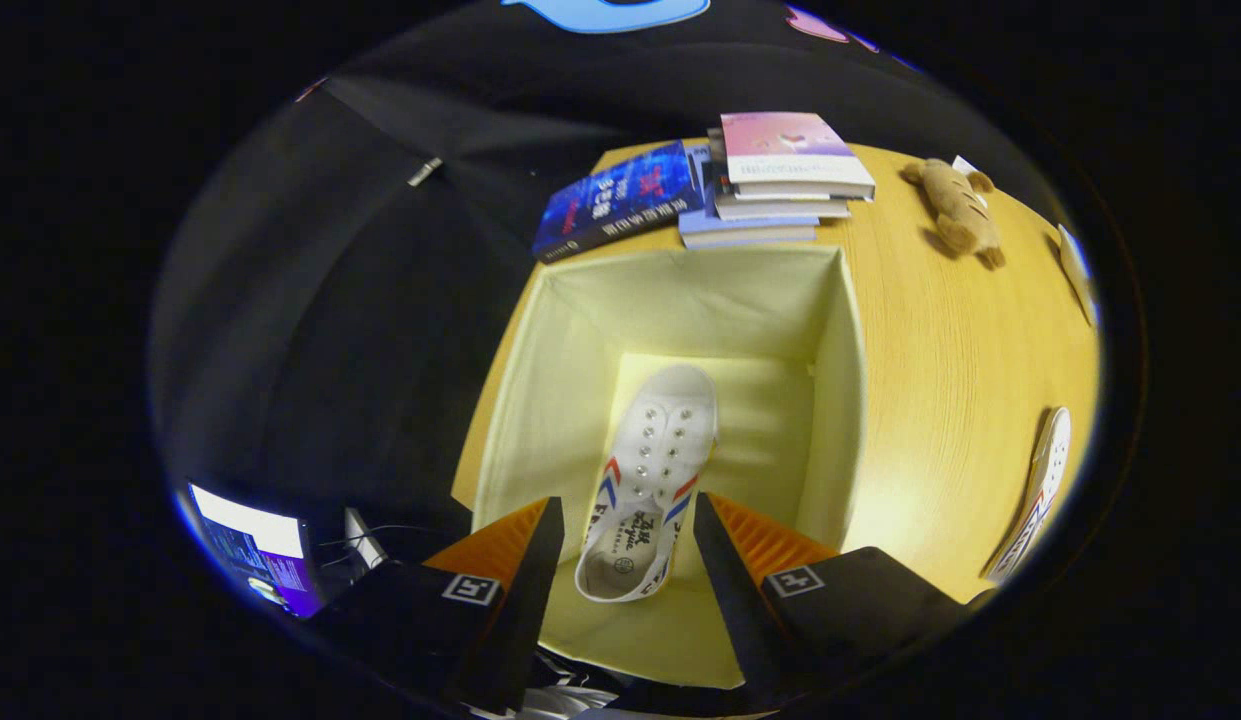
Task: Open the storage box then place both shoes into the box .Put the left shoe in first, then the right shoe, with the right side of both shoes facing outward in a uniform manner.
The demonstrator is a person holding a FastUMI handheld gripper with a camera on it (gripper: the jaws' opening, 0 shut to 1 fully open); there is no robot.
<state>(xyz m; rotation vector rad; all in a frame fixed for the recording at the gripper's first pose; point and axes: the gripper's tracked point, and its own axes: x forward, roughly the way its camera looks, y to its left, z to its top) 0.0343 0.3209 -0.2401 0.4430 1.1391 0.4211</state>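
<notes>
1. Gripper view, looking down into the open storage box (840, 400), a pale fabric bin standing on the wooden table (960, 380). Its lid is nowhere in sight and the top stands clear.

2. Gripper (625, 525): the two fingers are spread wide and hold nothing. The heel of the shoe in the box shows in the gap between them, lower down and apparently untouched.

3. First shoe (652, 470): a white sneaker with red and blue side stripes lies sole-down on the box floor, toe pointing away from the fingers, toward the far wall. It sits left of centre, leaving bare floor on its right.

4. Second shoe (1035, 495): resting on the table well to the right of the box, apparently on its side; too distorted to tell which way it points.

5. Bystanders: a stack of books (770, 185) and a plush toy (960, 205) lie beyond the box.

6. Risks, as judged from this layout:
   - The first shoe is flat rather than on edge, so the required side may not face outward; whether it is the left shoe cannot be told.
   - A hasty grasp on the second shoe's thin fabric upper could slip or twist it, spoiling matched orientation.
   - The soft box wall may buckle or shift if a finger catches its rim on re-entry.
   - Lowering the second shoe carelessly could nudge the first askew.
</notes>
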